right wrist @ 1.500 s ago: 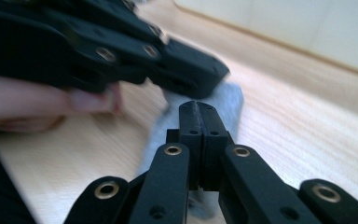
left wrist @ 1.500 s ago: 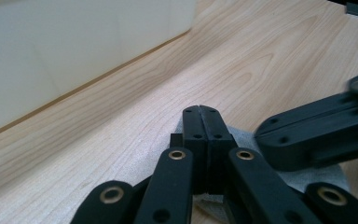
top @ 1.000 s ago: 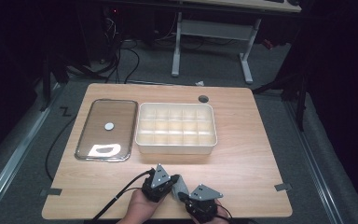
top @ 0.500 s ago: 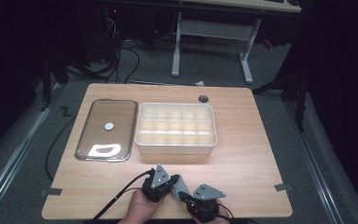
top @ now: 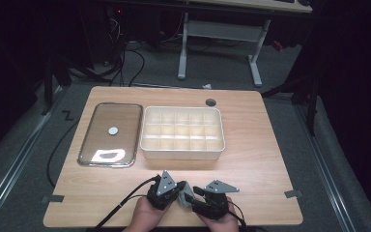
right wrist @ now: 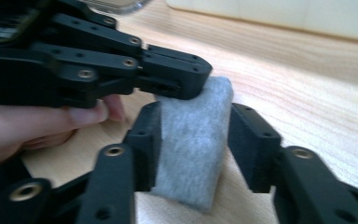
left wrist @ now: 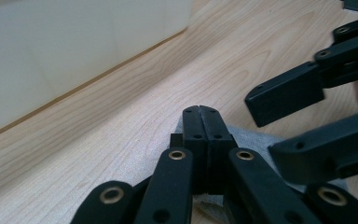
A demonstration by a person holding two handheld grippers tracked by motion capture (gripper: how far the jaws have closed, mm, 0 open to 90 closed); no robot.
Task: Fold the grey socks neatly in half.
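A grey felt pad (top: 186, 197) lies at the table's front edge between my two grippers. In the right gripper view the pad (right wrist: 191, 144) stands between the jaws of my right gripper (right wrist: 193, 128), and both jaws touch its sides. My left gripper (left wrist: 200, 112) has its jaws pressed flat together, with their tips resting on the pad (left wrist: 256, 138). In the right gripper view those tips (right wrist: 186, 79) sit on the pad's upper left corner. The right gripper (left wrist: 270, 126) shows at the right of the left gripper view, and in the high view the left gripper (top: 166, 187) and right gripper (top: 212, 194) nearly touch.
A white tray (top: 182, 152) with several compartments stands mid-table, just beyond the grippers. A clear lid with a metal rim (top: 121, 121) lies flat to its left. A dark round hole (top: 210, 102) marks the table's far edge. The person's hands (top: 145, 220) come in over the front edge.
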